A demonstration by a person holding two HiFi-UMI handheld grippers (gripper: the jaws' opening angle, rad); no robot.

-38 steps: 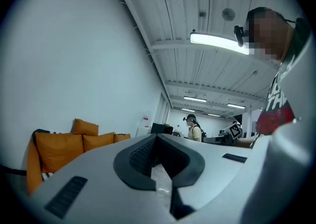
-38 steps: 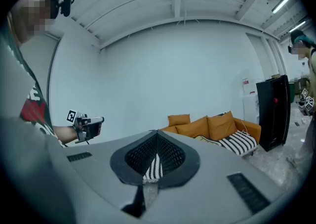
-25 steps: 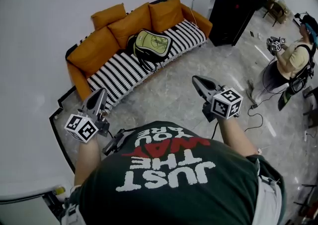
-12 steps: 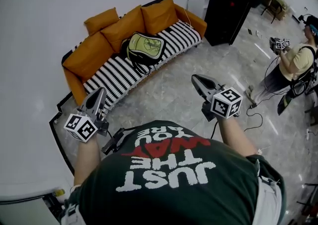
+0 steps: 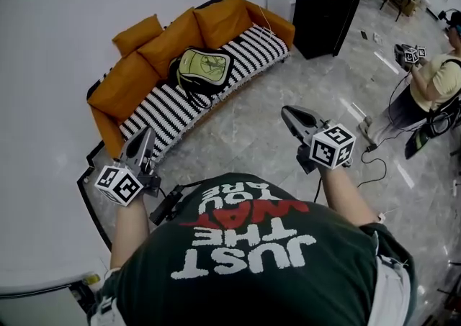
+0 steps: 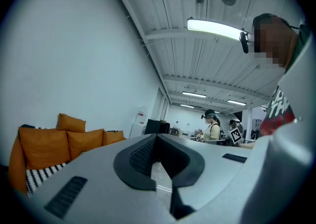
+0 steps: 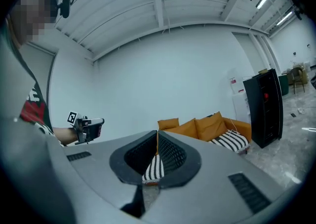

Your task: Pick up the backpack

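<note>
The backpack (image 5: 202, 70), green and black, lies on the striped seat of an orange sofa (image 5: 162, 105) across the floor from me. It is far beyond both grippers. My left gripper (image 5: 146, 132) points level toward the sofa's near end, its jaws together and empty. Farther right, my right gripper (image 5: 287, 111) is held over the marble floor, also shut and empty. In the left gripper view the left gripper (image 6: 157, 136) shows orange cushions (image 6: 64, 141) and no backpack. The right gripper (image 7: 157, 132) looks at the sofa (image 7: 212, 128); its jaws hide the backpack.
A tall black cabinet (image 5: 325, 4) stands past the sofa's right end. Another person (image 5: 431, 85) with grippers stands at the right, with cables (image 5: 371, 166) on the floor near them. A white wall (image 5: 50, 44) runs along the left behind the sofa.
The sofa, backpack and cabinet have slid left in the head view as I moved across the floor. Both grippers keep the same pose, with jaws together.
</note>
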